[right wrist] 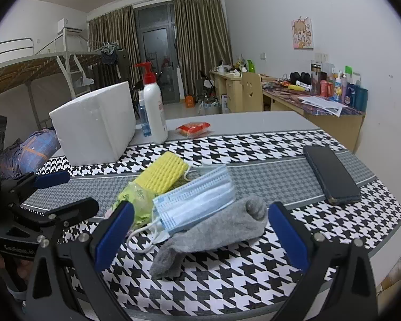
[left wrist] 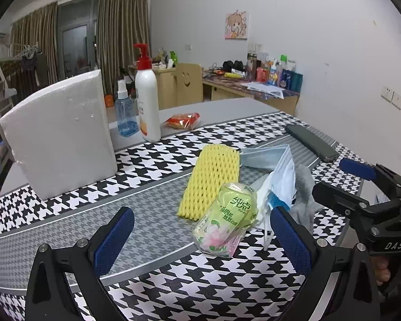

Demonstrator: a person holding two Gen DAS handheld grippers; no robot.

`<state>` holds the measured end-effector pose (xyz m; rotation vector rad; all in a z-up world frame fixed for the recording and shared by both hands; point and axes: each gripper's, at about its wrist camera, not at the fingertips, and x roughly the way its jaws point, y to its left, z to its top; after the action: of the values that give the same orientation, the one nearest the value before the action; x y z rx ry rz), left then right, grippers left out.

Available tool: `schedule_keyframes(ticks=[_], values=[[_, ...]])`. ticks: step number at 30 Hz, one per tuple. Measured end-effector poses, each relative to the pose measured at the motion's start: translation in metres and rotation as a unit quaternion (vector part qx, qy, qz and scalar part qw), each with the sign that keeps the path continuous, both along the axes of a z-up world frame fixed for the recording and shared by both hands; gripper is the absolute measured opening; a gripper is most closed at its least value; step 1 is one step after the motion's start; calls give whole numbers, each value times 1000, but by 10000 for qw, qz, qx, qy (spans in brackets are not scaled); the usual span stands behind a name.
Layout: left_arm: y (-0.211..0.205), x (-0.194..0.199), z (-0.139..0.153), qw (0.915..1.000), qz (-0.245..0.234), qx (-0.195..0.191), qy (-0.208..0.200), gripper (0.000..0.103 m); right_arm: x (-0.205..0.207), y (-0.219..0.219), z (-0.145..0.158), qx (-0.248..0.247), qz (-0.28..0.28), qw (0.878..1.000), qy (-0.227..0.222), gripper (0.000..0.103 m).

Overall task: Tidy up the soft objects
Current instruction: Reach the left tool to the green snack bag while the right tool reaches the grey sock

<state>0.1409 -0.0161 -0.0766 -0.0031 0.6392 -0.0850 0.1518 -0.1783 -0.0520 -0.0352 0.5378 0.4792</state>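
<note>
Both wrist views sit low over the table (left wrist: pixel 152 230), looking forward between their own fingers toward the curtains (right wrist: pixel 200 40) at the far end of the room. The left view stands close to the tissue pack (left wrist: pixel 227 219), the right close to the sock (right wrist: pixel 214 235). The 2 views share the pile, foam block (left wrist: pixel 58 136), bottle (right wrist: pixel 153 107) and phone (right wrist: pixel 331 174); each sees the other gripper at its edge.

A yellow foam net sleeve (left wrist: pixel 209 180) lies flat on the checked surface (left wrist: pixel 173 289), its near end touching a crumpled green tissue pack (left wrist: pixel 226 220) with a pink flower print. Just beside them, pale blue face masks (right wrist: pixel 197 199) lie in a loose pile, ear loops trailing, partly over a limp grey sock (right wrist: pixel 214 236) that stretches across the surface with its toe raised.
</note>
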Motion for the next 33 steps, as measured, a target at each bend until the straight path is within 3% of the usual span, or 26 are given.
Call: schedule_keyframes(ticks=[5,21,26,30,33], values=[[-2,9,-7,9997,-171,-92,155,101,5,-1,-7,-49,-62,9999,128,102],[-15,27,-27,9966,-518,-70,633,69,16,-13,-20,-105,-181,9989,421,102],[-18,29,-32,9951,-612,-107,772,63,24,-17,-25,-108,-205,9980,595,102],[-21,31,-38,9935,-689,-73,907,47,27,-18,-31,-84,-145,9970,761,102],[-21,30,-38,9935,-689,-26,910,42,27,-19,-37,-61,-73,9960,886,101]])
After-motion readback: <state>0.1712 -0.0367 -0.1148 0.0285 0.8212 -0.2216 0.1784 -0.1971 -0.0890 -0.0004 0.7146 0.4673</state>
